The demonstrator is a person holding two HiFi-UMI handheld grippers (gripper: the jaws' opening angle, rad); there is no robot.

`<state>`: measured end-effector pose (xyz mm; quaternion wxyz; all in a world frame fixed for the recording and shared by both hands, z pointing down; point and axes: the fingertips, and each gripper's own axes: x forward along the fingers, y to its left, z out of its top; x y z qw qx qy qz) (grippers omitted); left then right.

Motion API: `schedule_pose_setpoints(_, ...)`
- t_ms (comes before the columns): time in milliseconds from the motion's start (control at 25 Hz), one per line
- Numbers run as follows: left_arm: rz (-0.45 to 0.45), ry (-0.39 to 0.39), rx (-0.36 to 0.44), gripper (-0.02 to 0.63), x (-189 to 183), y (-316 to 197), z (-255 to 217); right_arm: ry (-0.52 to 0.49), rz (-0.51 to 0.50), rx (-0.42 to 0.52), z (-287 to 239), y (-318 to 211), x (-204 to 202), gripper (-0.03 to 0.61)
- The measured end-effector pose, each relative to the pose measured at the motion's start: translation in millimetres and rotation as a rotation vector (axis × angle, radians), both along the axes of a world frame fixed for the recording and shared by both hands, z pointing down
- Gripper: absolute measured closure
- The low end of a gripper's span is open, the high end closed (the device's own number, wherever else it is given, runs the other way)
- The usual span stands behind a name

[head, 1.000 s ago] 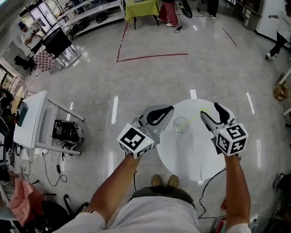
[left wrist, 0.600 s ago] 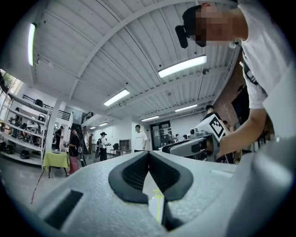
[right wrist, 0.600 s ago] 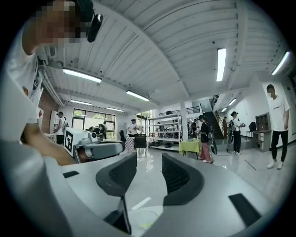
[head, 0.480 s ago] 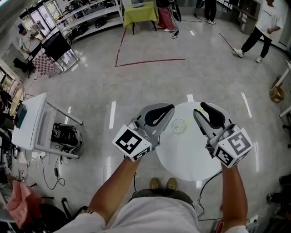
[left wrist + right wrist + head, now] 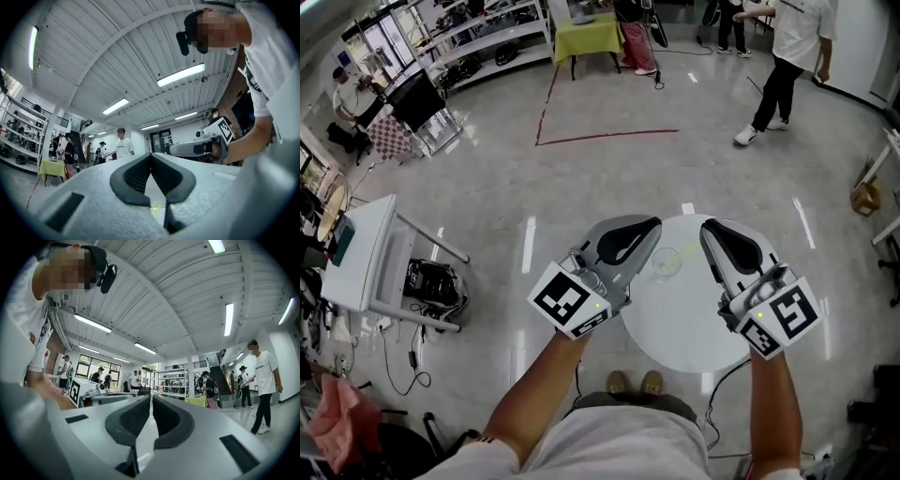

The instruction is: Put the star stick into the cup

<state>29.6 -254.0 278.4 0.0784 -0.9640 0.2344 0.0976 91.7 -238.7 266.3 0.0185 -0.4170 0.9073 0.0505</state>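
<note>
A clear cup point(image 5: 665, 267) stands near the far edge of the round white table point(image 5: 694, 323). The thin yellow-green star stick point(image 5: 672, 255) rests inside it, faint in the head view. My left gripper point(image 5: 654, 225) hovers just left of the cup, shut and empty. Through the low gap behind its tips point(image 5: 151, 154) a small yellow star point(image 5: 154, 207) shows. My right gripper point(image 5: 705, 228) hangs just right of the cup. Its jaws are closing, the tips point(image 5: 151, 397) meet, and nothing is between them.
A person point(image 5: 783, 56) walks across the floor at the top right. A white side table point(image 5: 366, 248) and a black box point(image 5: 436, 277) stand at the left. A table with a yellow-green cloth point(image 5: 591, 23) stands at the back. Red tape point(image 5: 609, 136) marks the floor.
The right gripper held the stick's upper end a second ago; it has let go, drawn back a little and closed its jaws. The stick stays in the cup. A person has walked into view.
</note>
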Motion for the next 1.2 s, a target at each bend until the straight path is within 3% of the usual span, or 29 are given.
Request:
schedule_pose_setpoints(440, 0.014, 0.024, 0.023, 0.598, -2.9, 25.6, -14.0, 0.001, 0.041, 0.07, -16.3, 28.6, 1.1, 0.566)
schedule_pose_setpoints(1200, 0.033, 0.029, 0.018, 0.598, -3.7, 32.3, -14.0, 0.017, 0.047, 0.051, -10.6, 32.0, -3.4, 0.568)
